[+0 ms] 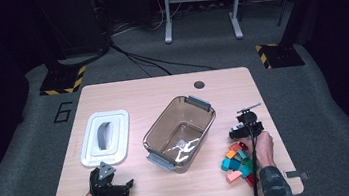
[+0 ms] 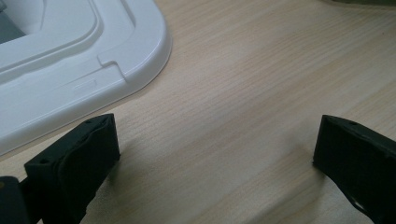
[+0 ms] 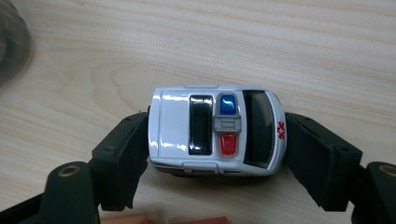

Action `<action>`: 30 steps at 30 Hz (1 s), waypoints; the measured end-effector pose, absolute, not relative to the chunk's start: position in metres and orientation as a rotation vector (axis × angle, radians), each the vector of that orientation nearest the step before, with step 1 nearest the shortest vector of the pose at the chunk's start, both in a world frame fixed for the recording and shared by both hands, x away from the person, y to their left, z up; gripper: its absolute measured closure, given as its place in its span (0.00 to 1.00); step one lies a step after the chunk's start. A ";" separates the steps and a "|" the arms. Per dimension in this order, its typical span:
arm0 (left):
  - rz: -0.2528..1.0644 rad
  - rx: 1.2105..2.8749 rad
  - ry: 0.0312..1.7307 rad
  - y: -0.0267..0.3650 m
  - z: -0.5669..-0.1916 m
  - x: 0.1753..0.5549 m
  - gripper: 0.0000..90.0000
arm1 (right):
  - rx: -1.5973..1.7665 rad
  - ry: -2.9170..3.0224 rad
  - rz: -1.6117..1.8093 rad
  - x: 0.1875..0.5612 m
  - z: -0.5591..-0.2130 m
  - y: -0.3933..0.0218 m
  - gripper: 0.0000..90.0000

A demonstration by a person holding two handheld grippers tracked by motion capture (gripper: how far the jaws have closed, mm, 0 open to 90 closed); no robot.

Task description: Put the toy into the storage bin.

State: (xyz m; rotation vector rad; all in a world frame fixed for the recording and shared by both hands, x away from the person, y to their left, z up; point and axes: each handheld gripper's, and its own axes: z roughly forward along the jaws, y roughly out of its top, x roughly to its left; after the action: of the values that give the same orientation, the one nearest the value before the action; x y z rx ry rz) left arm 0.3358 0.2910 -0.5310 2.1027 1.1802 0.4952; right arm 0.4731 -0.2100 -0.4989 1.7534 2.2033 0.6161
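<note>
A white toy ambulance [image 3: 177, 130] with a blue and a red roof light sits crosswise between the black jaws of my right gripper [image 3: 217, 140], which is shut on its two ends just over the wooden table [image 3: 233, 42]. In the high view that right gripper [image 1: 239, 131] is at the table's right side, just beyond a pile of colourful small toys [image 1: 238, 163]. My left gripper [image 1: 127, 186] lies low at the front left, open, with bare wood between its jaws [image 2: 217, 154].
A clear brownish bin [image 1: 158, 127] with grey handles stands in the middle of the table. Its white lid [image 1: 105, 136] lies flat at the left, and the lid's corner [image 2: 70, 60] is just ahead of my left gripper. A cable hole [image 1: 199, 84] is near the far edge.
</note>
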 end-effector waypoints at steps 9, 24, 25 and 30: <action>0.506 2.096 1.181 0.291 -0.532 0.336 0.00 | 1.769 2.208 0.635 0.473 -0.498 -0.213 0.28; 0.505 2.096 1.181 0.291 -0.532 0.336 0.00 | 1.731 2.192 0.775 0.467 -0.468 -0.220 0.28; 0.505 2.096 1.181 0.291 -0.532 0.336 0.00 | 1.705 2.192 0.779 0.467 -0.465 -0.221 0.28; 0.498 2.102 1.181 0.291 -0.531 0.336 0.00 | 1.694 2.195 0.798 0.464 -0.453 -0.219 0.28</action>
State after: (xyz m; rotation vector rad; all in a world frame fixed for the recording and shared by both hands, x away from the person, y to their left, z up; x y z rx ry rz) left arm 0.3358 0.2911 -0.5310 2.1024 1.1808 0.4983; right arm 0.4645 -0.2194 -0.4529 1.6937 2.1949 0.7985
